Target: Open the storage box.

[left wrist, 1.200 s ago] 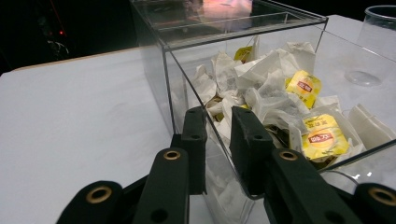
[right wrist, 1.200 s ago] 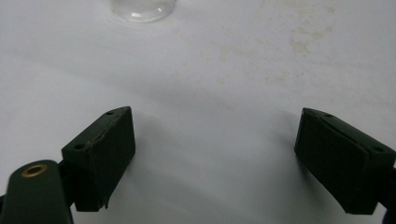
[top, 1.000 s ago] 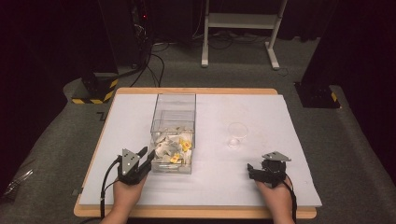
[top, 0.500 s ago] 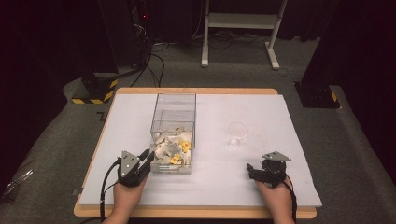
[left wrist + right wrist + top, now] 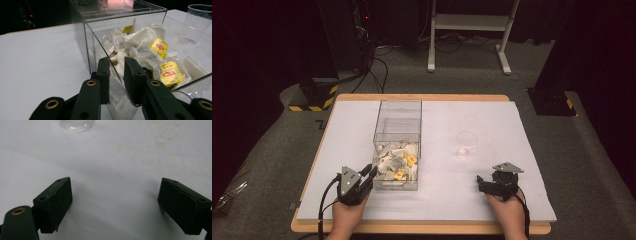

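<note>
gripping the near corner wall of the clear box (image 5: 130, 32), the left gripper (image 5: 117, 75) has one jaw outside the wall and one inside, pinching the thin clear panel between them. the box stands left of the middle of the desk (image 5: 492, 200), its long side running from the near edge toward the far edge; in the high view the clear box (image 5: 398, 125) shows its far half bare and its near half heaped with white paper tea bags (image 5: 140, 50), a few carrying yellow tags (image 5: 170, 72). the left gripper (image 5: 362, 180) sits at the box's near left corner, close to the desk's near edge, a black cable trailing from it.

the right gripper (image 5: 115, 202) has its jaws spread wide, nothing between them, hovering over bare white surface; in the high view the right gripper (image 5: 492, 184) lies toward the near right corner, well apart from the box. a small clear cup (image 5: 464, 145) stands between the two, right of the middle.

the desk has a white top with faint brownish stains (image 5: 162, 142) and a wooden rim. around it lies grey carpet (image 5: 272, 150), with black cables, a white metal stand (image 5: 467, 30) and yellow-and-black striped bases (image 5: 314, 95) in a dark room beyond.
</note>
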`<state>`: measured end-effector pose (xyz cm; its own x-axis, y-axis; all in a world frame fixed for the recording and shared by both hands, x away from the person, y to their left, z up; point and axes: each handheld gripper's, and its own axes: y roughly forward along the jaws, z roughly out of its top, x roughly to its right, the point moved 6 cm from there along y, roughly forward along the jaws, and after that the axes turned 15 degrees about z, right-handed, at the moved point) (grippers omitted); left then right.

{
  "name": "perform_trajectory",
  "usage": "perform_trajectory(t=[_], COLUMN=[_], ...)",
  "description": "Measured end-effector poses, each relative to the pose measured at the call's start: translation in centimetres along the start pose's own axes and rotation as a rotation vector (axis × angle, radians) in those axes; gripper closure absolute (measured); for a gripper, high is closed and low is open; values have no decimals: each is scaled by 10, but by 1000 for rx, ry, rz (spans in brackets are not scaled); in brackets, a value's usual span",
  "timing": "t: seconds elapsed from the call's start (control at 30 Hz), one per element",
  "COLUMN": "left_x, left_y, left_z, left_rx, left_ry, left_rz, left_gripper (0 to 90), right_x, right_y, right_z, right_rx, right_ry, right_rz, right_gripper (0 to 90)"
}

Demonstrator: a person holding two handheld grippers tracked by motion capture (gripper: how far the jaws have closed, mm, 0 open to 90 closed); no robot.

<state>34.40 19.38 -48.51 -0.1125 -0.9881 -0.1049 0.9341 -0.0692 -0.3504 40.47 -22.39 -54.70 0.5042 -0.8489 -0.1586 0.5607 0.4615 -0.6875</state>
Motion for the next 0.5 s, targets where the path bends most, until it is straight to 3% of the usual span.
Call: perform_trajectory(t=[0.4,0.5], left_x=[0,0], left_y=[-3,-3], left_z=[-1,1], left_rx=[-9,-2], left_ry=[1,42], left_rz=[5,8], left_gripper=[746,727], right_x=[0,0], right_y=[0,0], right_z=[0,0], right_rx=[0,0], right_ry=[-1,0], right_rz=[0,0], right_gripper=[123,123])
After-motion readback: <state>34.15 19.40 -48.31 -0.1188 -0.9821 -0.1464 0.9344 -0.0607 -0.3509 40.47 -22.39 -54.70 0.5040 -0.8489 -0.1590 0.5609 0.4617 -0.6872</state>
